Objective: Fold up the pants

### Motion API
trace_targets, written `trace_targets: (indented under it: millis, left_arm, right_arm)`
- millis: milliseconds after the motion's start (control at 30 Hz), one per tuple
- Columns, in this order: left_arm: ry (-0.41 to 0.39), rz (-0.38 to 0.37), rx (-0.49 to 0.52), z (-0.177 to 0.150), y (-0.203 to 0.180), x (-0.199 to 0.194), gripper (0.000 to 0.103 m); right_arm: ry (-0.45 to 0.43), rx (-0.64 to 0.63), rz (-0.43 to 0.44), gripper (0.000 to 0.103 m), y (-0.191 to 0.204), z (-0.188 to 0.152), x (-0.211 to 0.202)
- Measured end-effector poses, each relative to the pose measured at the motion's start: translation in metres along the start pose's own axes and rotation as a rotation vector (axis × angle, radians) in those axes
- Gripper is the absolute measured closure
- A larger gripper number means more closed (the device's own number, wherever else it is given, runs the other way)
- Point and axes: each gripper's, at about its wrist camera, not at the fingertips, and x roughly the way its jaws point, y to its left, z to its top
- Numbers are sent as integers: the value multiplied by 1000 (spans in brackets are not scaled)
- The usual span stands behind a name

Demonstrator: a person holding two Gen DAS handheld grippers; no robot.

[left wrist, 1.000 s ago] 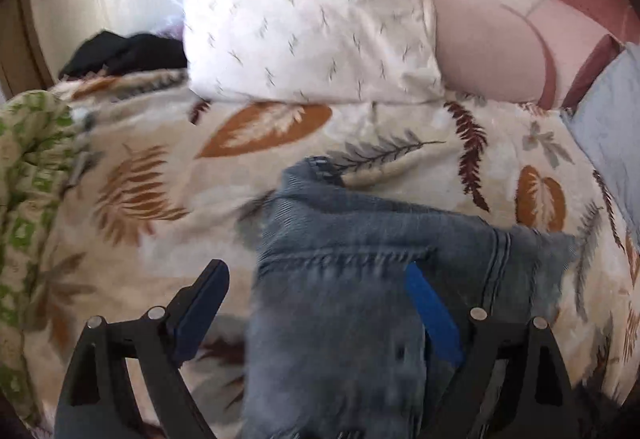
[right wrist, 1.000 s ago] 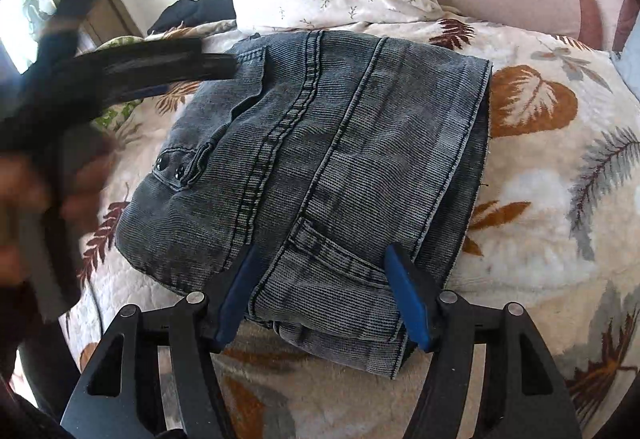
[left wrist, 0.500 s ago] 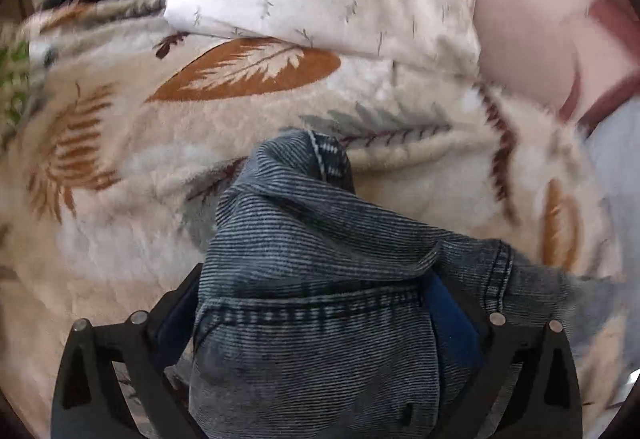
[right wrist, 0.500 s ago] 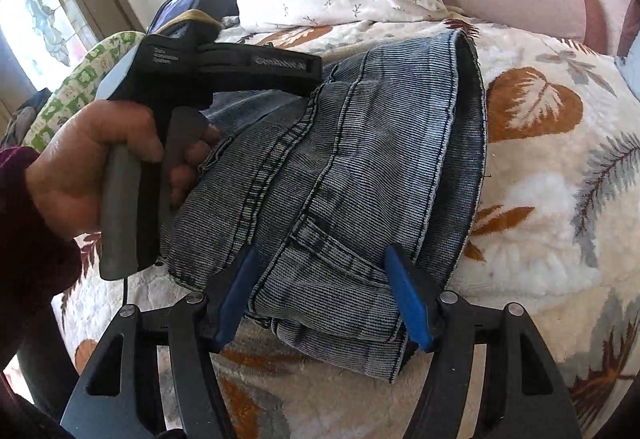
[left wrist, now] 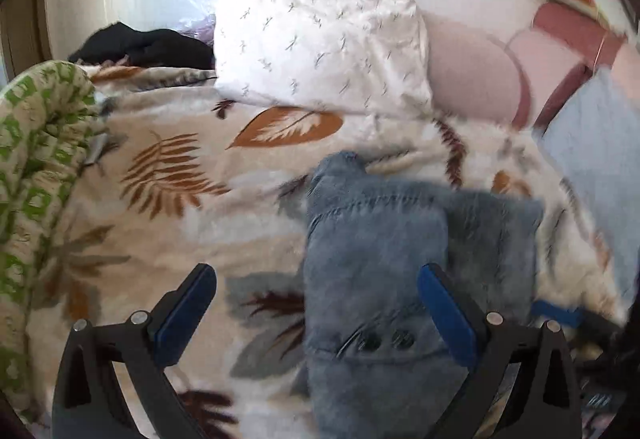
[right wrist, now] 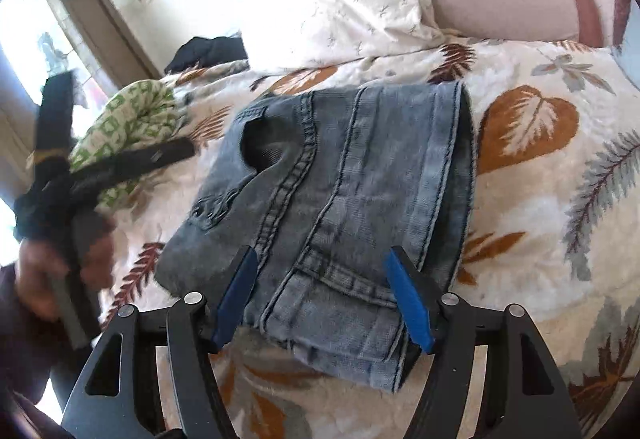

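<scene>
The blue-grey jeans (right wrist: 340, 207) lie folded in a compact stack on the leaf-print blanket (right wrist: 540, 175). In the left wrist view the jeans (left wrist: 380, 279) lie under my right fingertip, blurred. My left gripper (left wrist: 316, 303) is open and empty, hovering over the jeans' left edge and the blanket (left wrist: 160, 207). It also shows at the left of the right wrist view (right wrist: 120, 163), held in a hand. My right gripper (right wrist: 324, 295) is open, its blue pads either side of the stack's near end, not closed on it.
A white patterned pillow (left wrist: 320, 39) and a pink headboard (left wrist: 472, 79) lie at the back. A green-patterned rolled quilt (left wrist: 36, 143) lies at the left, a dark garment (left wrist: 148, 47) behind it. A pale blue cloth (left wrist: 592, 151) lies at the right.
My left gripper has let go of the jeans fold, opened and pulled back to the left. The jeans have settled flat. My right gripper has stayed open at the near end.
</scene>
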Motion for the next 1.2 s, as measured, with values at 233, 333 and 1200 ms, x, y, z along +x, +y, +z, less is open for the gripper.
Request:
trace_targets:
  millis: [233,333,1200]
  left_arm:
    - [55,147,151,-41,-18,29,0]
    - [40,150,97,-46,-14,34,0]
    - [-237,193,64,-65,-22,-177,0]
  right_arm:
    - [94,-74,-45,36,12,-7,27]
    - [97,-108,-69,36,13,-13,35]
    - [-367,-18,-131,18,81,-51,-128]
